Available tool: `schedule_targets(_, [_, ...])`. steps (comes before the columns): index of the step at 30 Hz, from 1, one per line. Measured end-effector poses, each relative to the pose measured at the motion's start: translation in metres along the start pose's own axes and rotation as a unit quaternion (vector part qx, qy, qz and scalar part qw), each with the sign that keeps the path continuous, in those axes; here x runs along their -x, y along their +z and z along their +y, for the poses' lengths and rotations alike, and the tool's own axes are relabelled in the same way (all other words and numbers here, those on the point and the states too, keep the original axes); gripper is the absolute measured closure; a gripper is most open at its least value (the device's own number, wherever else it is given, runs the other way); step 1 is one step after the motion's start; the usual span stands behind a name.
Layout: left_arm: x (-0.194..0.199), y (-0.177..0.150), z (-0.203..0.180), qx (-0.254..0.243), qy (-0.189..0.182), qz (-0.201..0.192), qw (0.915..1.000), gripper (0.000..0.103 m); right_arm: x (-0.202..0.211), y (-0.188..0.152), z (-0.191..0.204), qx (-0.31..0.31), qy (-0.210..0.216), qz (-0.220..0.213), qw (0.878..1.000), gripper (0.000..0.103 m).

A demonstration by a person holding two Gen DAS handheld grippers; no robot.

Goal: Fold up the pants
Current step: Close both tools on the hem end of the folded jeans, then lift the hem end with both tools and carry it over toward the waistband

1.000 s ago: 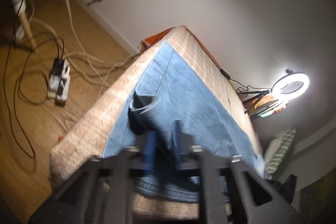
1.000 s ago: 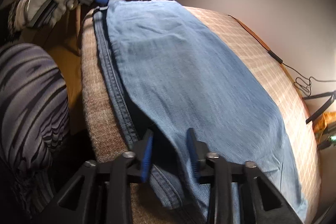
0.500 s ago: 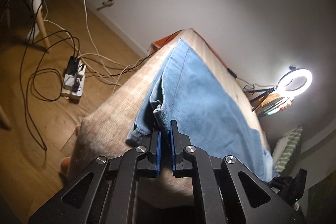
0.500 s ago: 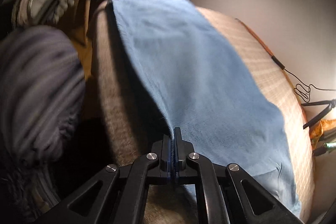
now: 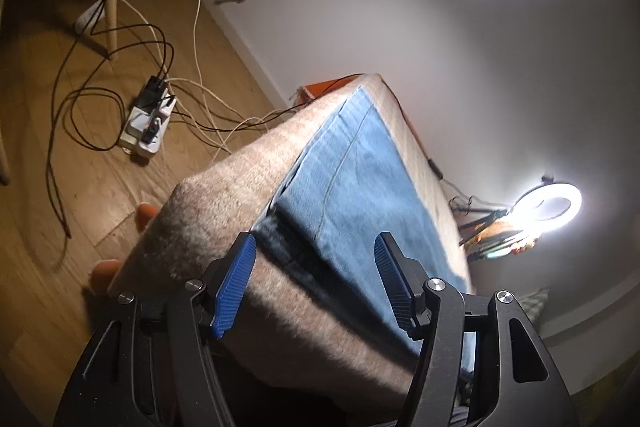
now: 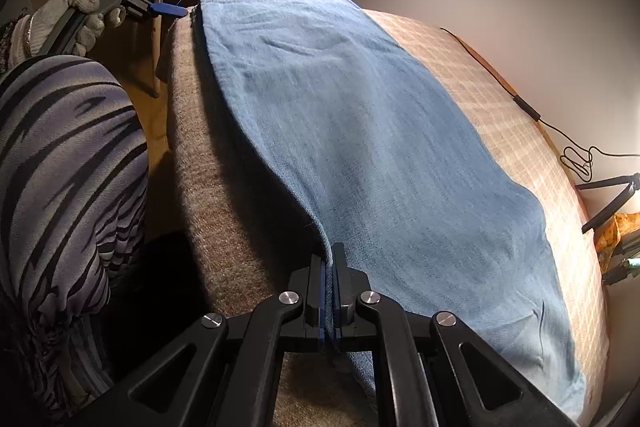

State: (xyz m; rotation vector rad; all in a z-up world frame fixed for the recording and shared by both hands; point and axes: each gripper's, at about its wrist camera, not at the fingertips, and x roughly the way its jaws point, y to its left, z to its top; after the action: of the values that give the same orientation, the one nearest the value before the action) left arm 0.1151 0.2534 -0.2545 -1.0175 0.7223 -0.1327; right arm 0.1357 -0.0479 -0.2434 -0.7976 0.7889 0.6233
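Observation:
Blue denim pants (image 6: 360,131) lie folded lengthwise on a beige checked blanket (image 6: 492,99) over a bed. My right gripper (image 6: 330,259) is shut on the near edge of the pants, the cloth pinched between the pads. My left gripper (image 5: 314,275) is open and empty, its blue pads (image 5: 236,279) apart just in front of the pants' end (image 5: 352,187). The left gripper also shows in the right wrist view (image 6: 168,7), at the far corner of the pants, held by a gloved hand (image 6: 76,15).
A power strip (image 5: 148,119) with tangled cables lies on the wood floor left of the bed. A lit ring light (image 5: 548,203) stands at the bed's far end. A cable (image 6: 524,107) runs along the blanket's right edge. The person's striped clothing (image 6: 60,155) fills the left.
My left gripper has opened and let go of the pants' corner, which now lies flat on the bed. My right gripper stays shut on the cloth edge.

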Motion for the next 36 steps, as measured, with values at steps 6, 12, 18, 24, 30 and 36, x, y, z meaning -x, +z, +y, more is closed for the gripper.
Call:
schedule_targets(6, [-0.016, -0.002, -0.011, -0.003, -0.015, 0.022, 0.9996, 0.042, 0.004, -0.004, -0.003, -0.008, 0.006, -0.007, 1.0, 0.103])
schedule_targets(12, [-0.028, -0.012, -0.028, -0.033, -0.001, 0.009, 0.9994, 0.042, 0.002, -0.004, -0.007, -0.018, 0.018, -0.006, 1.0, 0.102])
schedule_targets(18, [-0.033, 0.007, -0.019, -0.003, -0.017, -0.05, 0.9986, 0.08, 0.007, 0.001, -0.018, -0.058, 0.044, 0.005, 0.997, 0.089])
schedule_targets(24, [-0.029, -0.004, -0.051, -0.122, -0.023, -0.057, 0.9906, 0.088, 0.034, 0.04, -0.043, -0.12, 0.073, -0.02, 0.99, 0.049])
schedule_targets(30, [-0.028, -0.02, -0.082, -0.222, -0.026, -0.055, 0.9732, 0.088, 0.027, 0.124, -0.078, -0.196, 0.129, -0.039, 0.971, 0.035])
schedule_targets(36, [-0.033, -0.028, -0.09, -0.256, -0.028, -0.05, 0.9649, 0.088, -0.035, 0.236, -0.077, -0.199, 0.184, 0.005, 0.963, 0.031])
